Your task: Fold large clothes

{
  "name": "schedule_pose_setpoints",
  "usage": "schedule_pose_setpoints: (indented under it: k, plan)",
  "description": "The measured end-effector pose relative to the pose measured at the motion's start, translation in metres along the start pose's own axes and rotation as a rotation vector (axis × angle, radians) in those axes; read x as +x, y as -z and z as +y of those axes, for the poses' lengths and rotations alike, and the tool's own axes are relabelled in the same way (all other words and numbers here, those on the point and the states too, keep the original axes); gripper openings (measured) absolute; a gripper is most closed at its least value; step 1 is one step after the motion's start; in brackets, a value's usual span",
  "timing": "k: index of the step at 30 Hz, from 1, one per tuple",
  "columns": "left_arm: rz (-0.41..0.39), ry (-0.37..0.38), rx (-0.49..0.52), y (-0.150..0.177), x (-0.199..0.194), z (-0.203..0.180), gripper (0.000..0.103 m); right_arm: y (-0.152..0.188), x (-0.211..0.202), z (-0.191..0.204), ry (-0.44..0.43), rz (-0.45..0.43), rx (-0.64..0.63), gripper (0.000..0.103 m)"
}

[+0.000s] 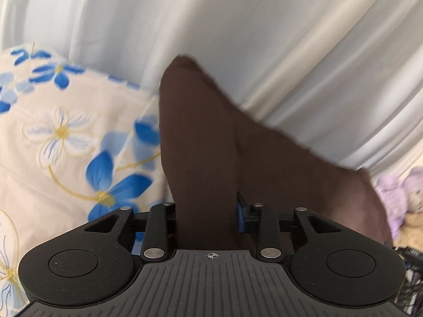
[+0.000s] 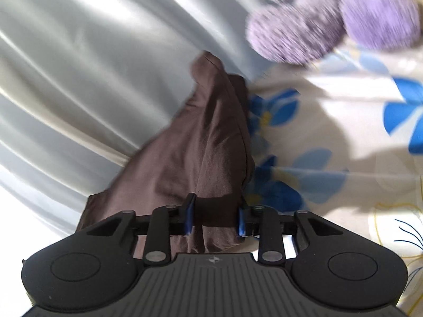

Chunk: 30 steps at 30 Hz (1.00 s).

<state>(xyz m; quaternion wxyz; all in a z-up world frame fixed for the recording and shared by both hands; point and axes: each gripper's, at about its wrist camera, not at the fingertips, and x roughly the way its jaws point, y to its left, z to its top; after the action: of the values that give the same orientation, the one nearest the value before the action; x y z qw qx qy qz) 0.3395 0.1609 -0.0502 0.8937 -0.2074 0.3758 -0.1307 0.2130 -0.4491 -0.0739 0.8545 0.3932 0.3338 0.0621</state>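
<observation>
A dark brown garment (image 1: 211,132) rises in a bunched fold straight out of my left gripper (image 1: 206,211). The cloth fills the gap between the jaws and hides most of the fingers; only one blue pad (image 1: 240,211) shows at its right edge. In the right wrist view another part of the brown garment (image 2: 206,137) runs up and away from my right gripper (image 2: 215,216). Its blue pads (image 2: 189,214) press on the cloth from both sides. Both held parts hang above the bed.
A cream bedsheet with blue flowers (image 1: 66,132) (image 2: 330,132) lies below. A pale pleated curtain (image 1: 238,26) (image 2: 79,52) fills the background. A purple plush toy (image 1: 396,192) (image 2: 330,18) sits on the bed near the curtain. Dark cables (image 1: 409,264) show at the lower right.
</observation>
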Motion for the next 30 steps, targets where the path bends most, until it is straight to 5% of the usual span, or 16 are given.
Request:
schedule_pose_setpoints:
  k: [6, 12, 15, 18, 23, 25, 27, 30]
  plan:
    - [-0.051, 0.079, 0.019, -0.003, -0.063, -0.038, 0.028, -0.007, -0.043, 0.053, -0.079, -0.012, -0.12, 0.024]
    - [-0.031, 0.108, -0.035, 0.052, -0.127, -0.036, 0.029, 0.013, -0.106, 0.061, -0.094, 0.014, -0.142, 0.024]
    - [0.018, 0.051, -0.113, 0.085, -0.132, -0.019, 0.04, 0.037, -0.127, 0.045, -0.056, 0.037, -0.096, 0.027]
    - [0.06, -0.078, -0.183, 0.107, -0.129, -0.001, 0.049, 0.059, -0.126, 0.032, 0.102, 0.083, -0.1, 0.038]
    - [-0.041, -0.134, -0.189, 0.103, -0.151, -0.003, 0.068, 0.065, -0.134, 0.037, 0.328, 0.008, -0.16, 0.044]
    - [-0.1, -0.172, -0.134, 0.096, -0.158, -0.014, 0.073, 0.063, -0.138, 0.054, 0.391, -0.042, -0.233, 0.058]
    - [-0.132, -0.18, -0.076, 0.09, -0.155, -0.033, 0.084, 0.063, -0.136, 0.075, 0.4, -0.09, -0.315, 0.064]
    - [-0.108, -0.146, -0.002, 0.089, -0.125, -0.067, 0.087, 0.069, -0.111, 0.102, 0.327, -0.154, -0.397, 0.066]
